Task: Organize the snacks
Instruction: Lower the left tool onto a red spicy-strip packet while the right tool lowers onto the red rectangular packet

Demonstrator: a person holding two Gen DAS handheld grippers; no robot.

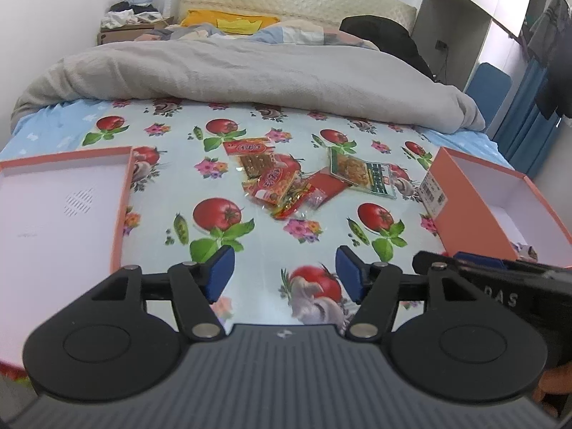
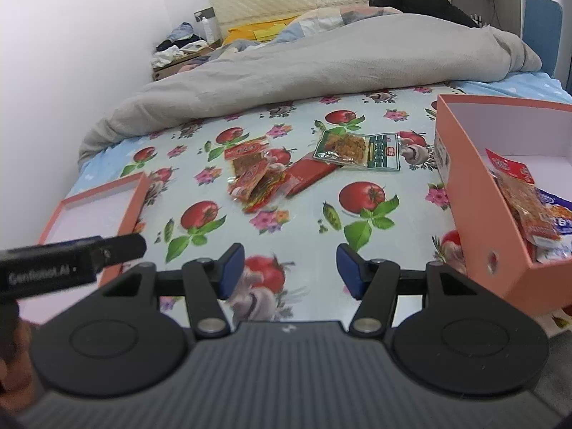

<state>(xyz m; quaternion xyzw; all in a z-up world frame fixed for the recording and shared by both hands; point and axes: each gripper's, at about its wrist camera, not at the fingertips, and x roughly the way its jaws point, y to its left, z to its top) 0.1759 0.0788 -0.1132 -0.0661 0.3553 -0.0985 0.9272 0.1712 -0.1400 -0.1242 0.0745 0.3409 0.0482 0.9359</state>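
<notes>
So you've got two grippers up, and both sets of jaws are apart with nothing between them. Your left gripper hovers over the tomato-print cloth spread on the bed, and your right gripper sits beside it over the same cloth.

Count-wise: two orange cardboard pieces, white inside. The shallow lid is on the left, the deeper box on the right, with a barcode sticker on its end that's too small to read.

The loose snacks lie in a small pile mid-cloth, between lid and box. I make out a couple of clear packets with red-orange labels overlapping each other, a small crinkly red-yellow one in front, a flat red packet, and a clear pack with a green label resting partly on the red one. The print on them is unreadable.

More snacks are already in the box, red and clear wrappers plus something blue and white; can't count them exactly.

Readable writing: "GenRobot.AI" on your left gripper's side in the right wrist view.

A grey blanket is bunched behind the cloth.
</notes>
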